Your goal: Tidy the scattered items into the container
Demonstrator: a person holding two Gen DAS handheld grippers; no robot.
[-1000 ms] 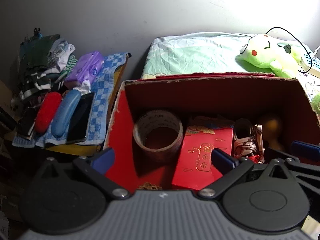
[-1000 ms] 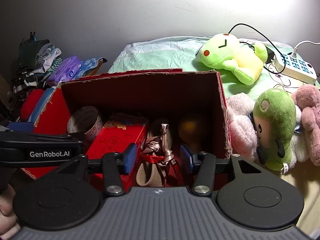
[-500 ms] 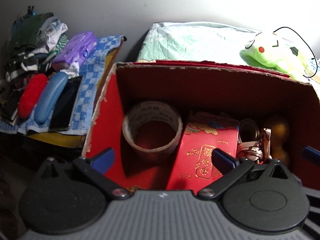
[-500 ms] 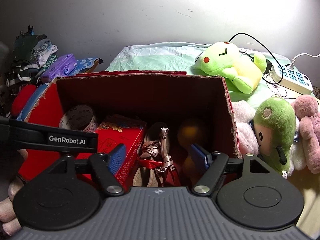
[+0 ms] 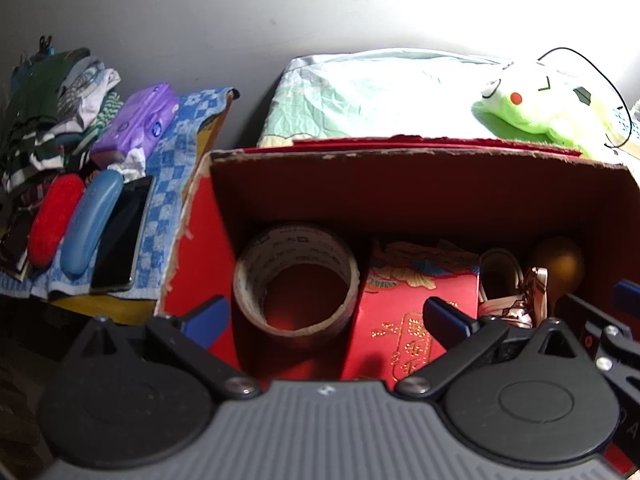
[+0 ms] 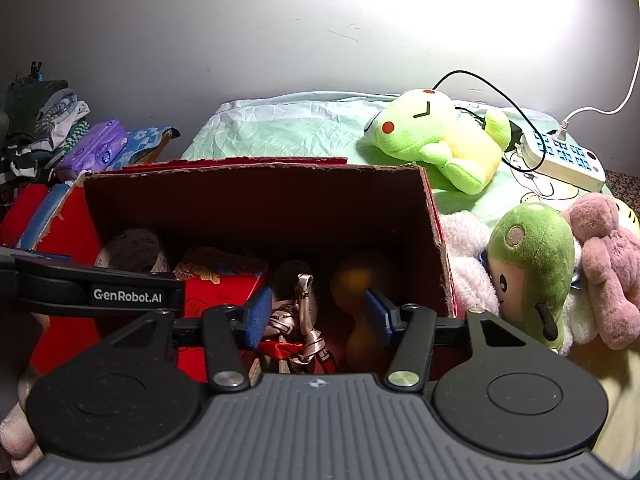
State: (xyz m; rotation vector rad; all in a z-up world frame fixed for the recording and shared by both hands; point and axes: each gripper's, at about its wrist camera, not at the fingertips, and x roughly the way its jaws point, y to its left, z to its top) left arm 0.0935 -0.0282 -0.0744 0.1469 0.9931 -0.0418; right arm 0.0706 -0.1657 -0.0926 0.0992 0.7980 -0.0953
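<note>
Plain grey wall, torn red cardboard box [image 5: 400, 168], round tape roll [image 5: 296, 280] inside, left gripper [image 5: 326, 314] jaws wide, empty, right gripper [image 6: 318, 312] jaws closing, empty.

A plain grey wall [image 6: 200, 40] fills the upper half of both views, washed out by bright light at the upper right. Below it lies a bed with a crumpled pale green sheet [image 6: 288, 128]. At the left edge, a blue checked cloth [image 5: 172, 184] covers a low surface.
</note>
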